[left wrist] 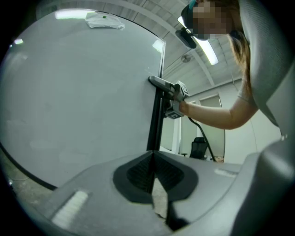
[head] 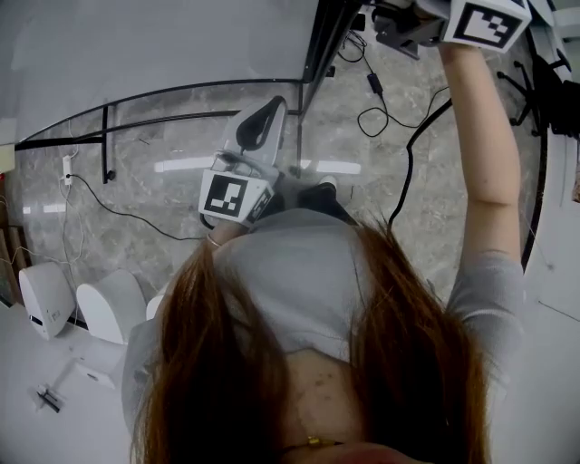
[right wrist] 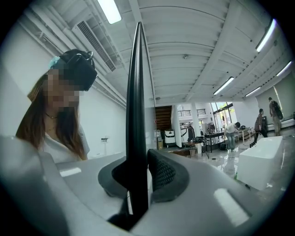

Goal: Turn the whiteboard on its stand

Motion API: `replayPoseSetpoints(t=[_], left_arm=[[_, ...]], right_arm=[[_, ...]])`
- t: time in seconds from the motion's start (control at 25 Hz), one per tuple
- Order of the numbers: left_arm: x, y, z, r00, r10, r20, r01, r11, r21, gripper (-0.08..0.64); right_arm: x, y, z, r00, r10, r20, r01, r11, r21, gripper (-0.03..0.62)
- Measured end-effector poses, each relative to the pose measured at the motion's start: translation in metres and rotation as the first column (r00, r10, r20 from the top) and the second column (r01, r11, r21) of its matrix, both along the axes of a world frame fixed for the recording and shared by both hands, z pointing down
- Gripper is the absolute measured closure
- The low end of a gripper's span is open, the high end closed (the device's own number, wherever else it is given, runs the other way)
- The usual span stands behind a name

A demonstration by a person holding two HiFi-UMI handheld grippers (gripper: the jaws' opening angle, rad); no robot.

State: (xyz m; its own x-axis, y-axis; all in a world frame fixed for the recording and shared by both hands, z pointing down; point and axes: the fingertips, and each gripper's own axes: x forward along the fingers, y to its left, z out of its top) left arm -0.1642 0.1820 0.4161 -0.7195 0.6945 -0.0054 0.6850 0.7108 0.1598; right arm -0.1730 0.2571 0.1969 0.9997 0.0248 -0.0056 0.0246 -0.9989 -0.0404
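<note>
The whiteboard point(head: 136, 54) fills the top left of the head view, pale grey with a thin black frame. My left gripper point(head: 276, 113) reaches out from my chest to its side edge. In the left gripper view the board point(left wrist: 78, 92) spreads to the left, and its black edge point(left wrist: 156, 124) runs down between the jaws of the left gripper point(left wrist: 153, 177), shut on it. Higher on that edge sits my right gripper point(left wrist: 159, 83), arm outstretched point(head: 385, 23). The right gripper view shows the frame point(right wrist: 137, 115) edge-on, with the right gripper point(right wrist: 138, 184) shut on it.
Black cables point(head: 381, 100) and a power strip point(head: 67, 168) lie on the marble floor. Two white machines point(head: 109, 308) stand at the lower left. A black office chair point(left wrist: 199, 147) is behind the board. A white box point(right wrist: 260, 161) and several people point(right wrist: 230, 131) are farther off.
</note>
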Motion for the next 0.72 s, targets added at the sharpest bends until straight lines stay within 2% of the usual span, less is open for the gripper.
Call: replayPoseSetpoints(t=[0.2,0.36,0.44,0.72], left_arm=[[-0.035,-0.009,0.0,0.999,0.043,0.001,-0.043,0.999,-0.012,0.563],[-0.07,-0.004,-0.01,0.997,0.029,-0.067,-0.033,0.998,-0.05,0.563],[-0.09,-0.002,-0.017,0.997,0.021,-0.078,-0.026,0.997,-0.067,0.563],[-0.14,0.003,-0.066,0.999,0.014,-0.029,-0.017,0.995,-0.102,0.563]], right_arm=[[-0.026,-0.011,0.001,1.0,-0.002,0.008,0.002,1.0,-0.016,0.54],[-0.044,-0.016,0.0,1.0,-0.007,0.013,0.007,1.0,-0.024,0.538],[-0.051,-0.018,0.002,1.0,-0.011,0.015,0.011,1.0,-0.029,0.538],[-0.068,-0.024,0.005,1.0,-0.015,0.009,0.015,1.0,-0.028,0.535]])
